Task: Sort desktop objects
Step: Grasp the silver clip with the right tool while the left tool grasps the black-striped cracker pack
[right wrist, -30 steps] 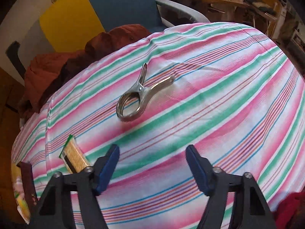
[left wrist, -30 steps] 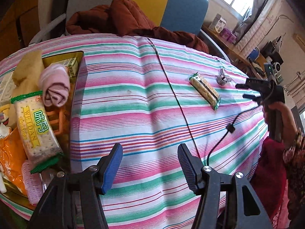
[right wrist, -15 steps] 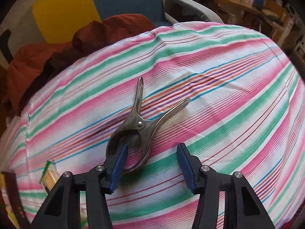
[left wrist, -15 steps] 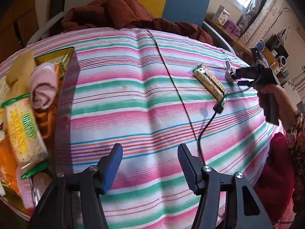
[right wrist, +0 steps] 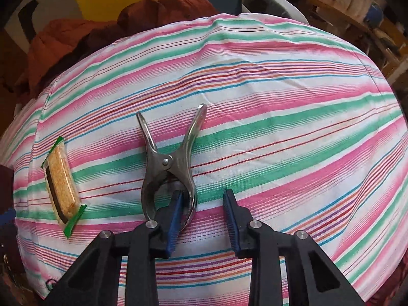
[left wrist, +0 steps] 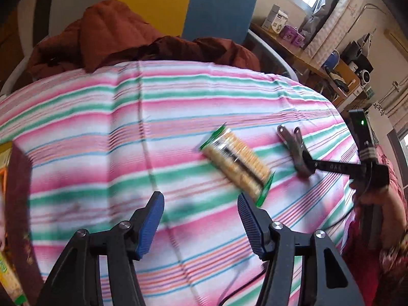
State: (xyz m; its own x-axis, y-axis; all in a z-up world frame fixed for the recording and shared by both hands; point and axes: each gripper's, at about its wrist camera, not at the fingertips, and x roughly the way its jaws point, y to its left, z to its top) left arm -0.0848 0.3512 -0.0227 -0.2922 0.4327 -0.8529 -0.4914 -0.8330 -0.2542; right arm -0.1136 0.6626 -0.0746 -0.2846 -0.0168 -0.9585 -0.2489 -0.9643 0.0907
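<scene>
Between the right gripper's half-spread jaws now sits one side of the one metal clamp's ring, which lay ahead a moment ago. Just ahead of the left gripper's wide, empty jaws lies one cracker packet on the striped worktop, nearer than before.

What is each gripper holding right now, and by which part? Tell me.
Nothing yet. The right gripper is open around one side of the metal clip's ring end, not clamped. The left gripper is open and empty.
</scene>
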